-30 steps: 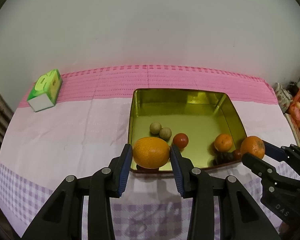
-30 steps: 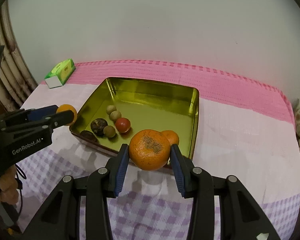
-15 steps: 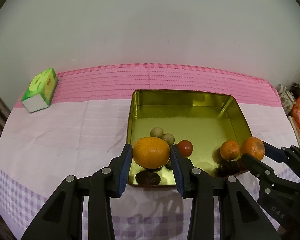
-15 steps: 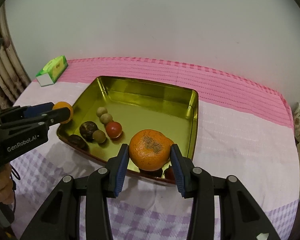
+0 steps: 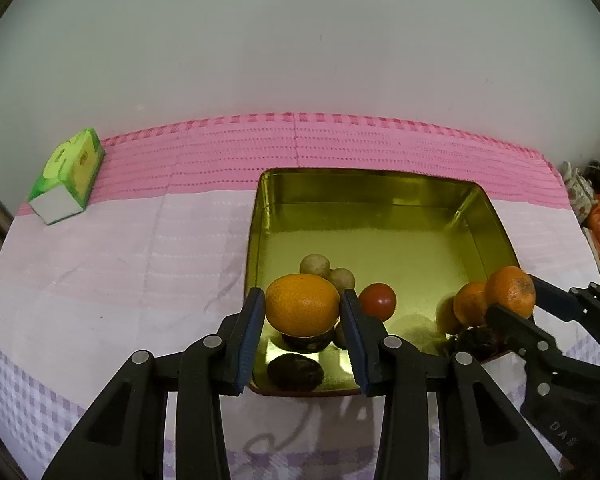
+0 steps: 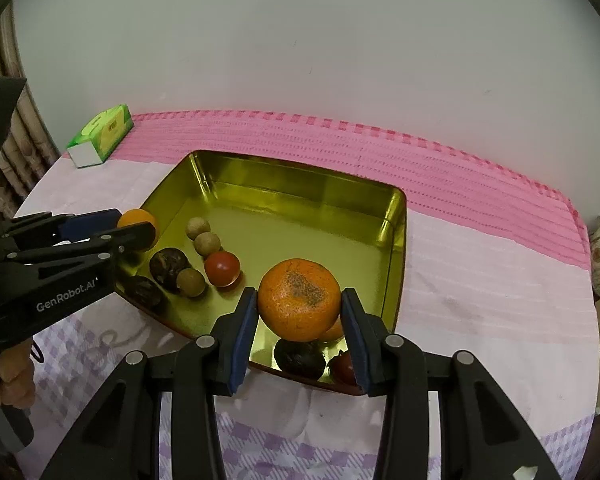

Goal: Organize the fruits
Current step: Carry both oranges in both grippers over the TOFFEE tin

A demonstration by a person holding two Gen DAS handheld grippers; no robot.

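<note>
Oranges (image 5: 302,304) (image 6: 299,299) hang clamped in both hand-held grippers (image 5: 302,322) (image 6: 299,320) over the tin (image 5: 380,188): next, lower, then release into free spots.

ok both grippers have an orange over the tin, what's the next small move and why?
Probably lower both a little further, then release. The left gripper is shut on a smooth orange above the gold tin, right over a dark fruit; the right gripper is shut on a speckled orange above another dark fruit. Dropping from here could make them bounce off.
</note>
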